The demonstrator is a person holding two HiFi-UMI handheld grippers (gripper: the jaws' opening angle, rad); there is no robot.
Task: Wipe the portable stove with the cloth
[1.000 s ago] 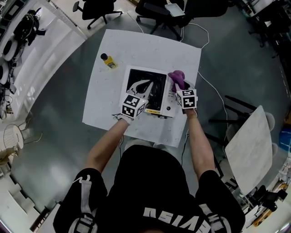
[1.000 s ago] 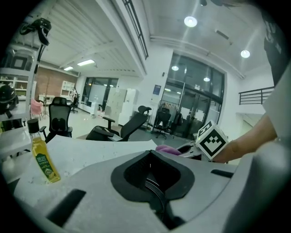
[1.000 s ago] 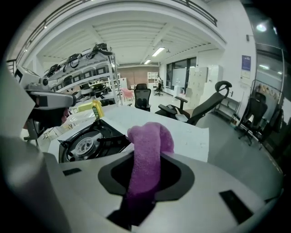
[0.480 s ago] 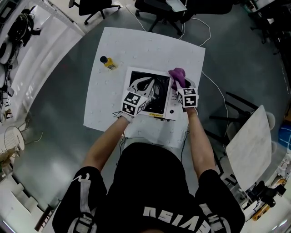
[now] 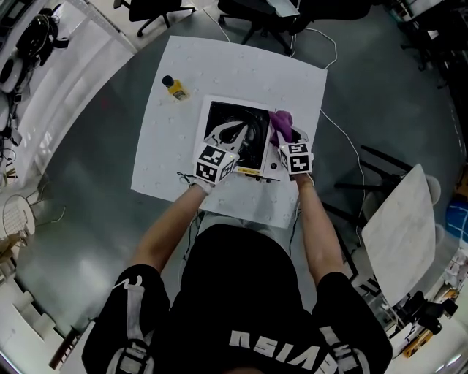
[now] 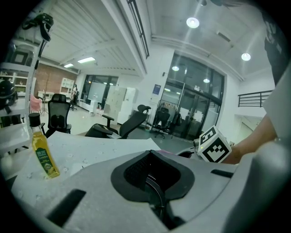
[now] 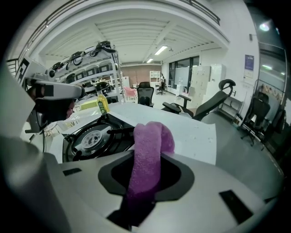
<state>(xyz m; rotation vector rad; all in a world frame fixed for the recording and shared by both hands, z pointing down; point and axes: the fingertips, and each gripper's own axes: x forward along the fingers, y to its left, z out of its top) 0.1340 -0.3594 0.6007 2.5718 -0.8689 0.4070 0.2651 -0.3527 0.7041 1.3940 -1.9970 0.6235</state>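
Note:
The portable stove (image 5: 232,140), a white body with a black top and burner (image 7: 93,136), sits in the middle of the white table (image 5: 241,69). My right gripper (image 5: 284,139) is shut on the purple cloth (image 5: 281,124), which rises folded out of the jaw gap (image 7: 148,154) and rests on the stove's right side beside the burner. My left gripper (image 5: 235,134) reaches over the black top from the near left. Its white fingers meet at the tips, and a thin black curved part of the stove runs between them (image 6: 157,195).
A small bottle of yellow oil (image 5: 174,88) stands on the table's far left part (image 6: 43,154). Office chairs (image 5: 256,14) and a cable lie beyond the table's far edge. A second white table (image 5: 402,241) stands to the right.
My right gripper has slid the purple cloth a little along the stove's right side. The left gripper stays in the same place on the stove.

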